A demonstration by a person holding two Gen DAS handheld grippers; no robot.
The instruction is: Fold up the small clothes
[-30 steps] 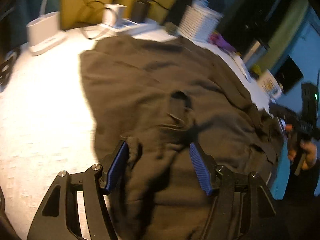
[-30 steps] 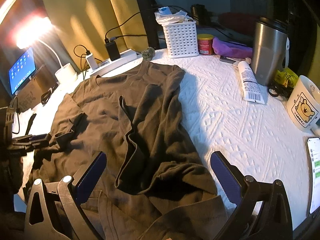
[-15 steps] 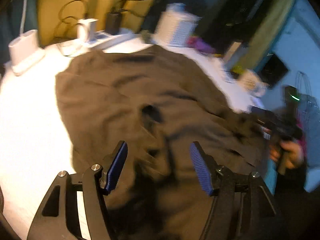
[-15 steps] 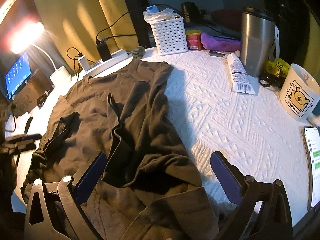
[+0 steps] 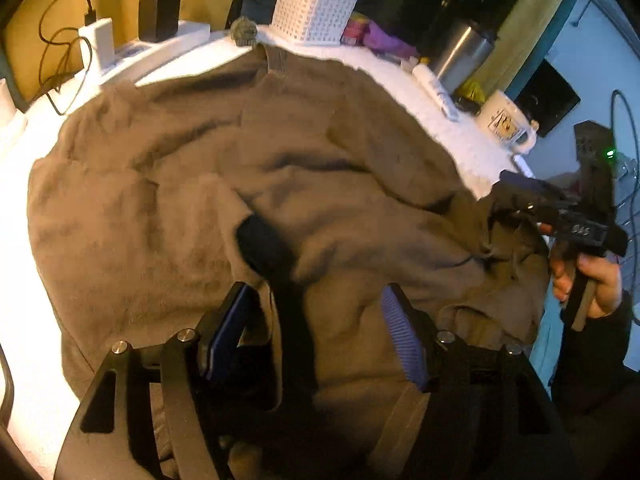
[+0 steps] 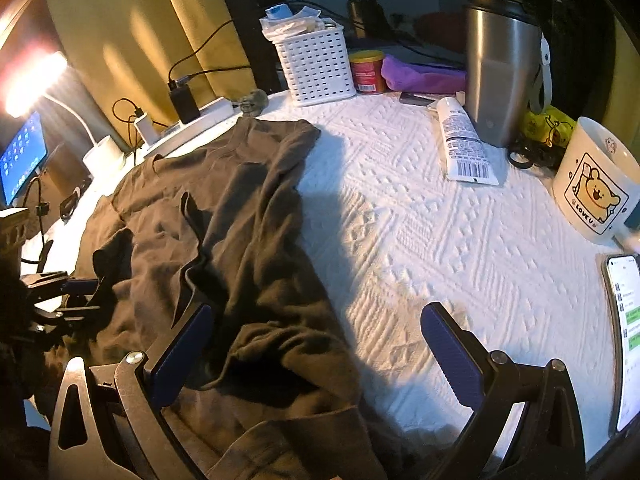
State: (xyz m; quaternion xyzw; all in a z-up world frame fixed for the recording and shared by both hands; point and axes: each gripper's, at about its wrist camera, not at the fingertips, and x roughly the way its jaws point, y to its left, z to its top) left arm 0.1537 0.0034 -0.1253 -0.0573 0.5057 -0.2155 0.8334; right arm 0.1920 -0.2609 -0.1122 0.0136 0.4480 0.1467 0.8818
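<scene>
While the brown shirt (image 6: 224, 216) lies rumpled on the white table cover (image 6: 420, 240), its long axis running near to far, my left gripper (image 5: 316, 332) hovers wide over its near hem, closest; my right gripper (image 6: 316, 340), wide and empty, straddles its right edge.

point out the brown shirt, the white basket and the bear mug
brown shirt (image 6: 248, 216), right wrist view, on the rumpled middle fold
white basket (image 6: 316, 68), right wrist view, on its perforated front wall
bear mug (image 6: 596, 192), right wrist view, on the printed bear picture
</scene>
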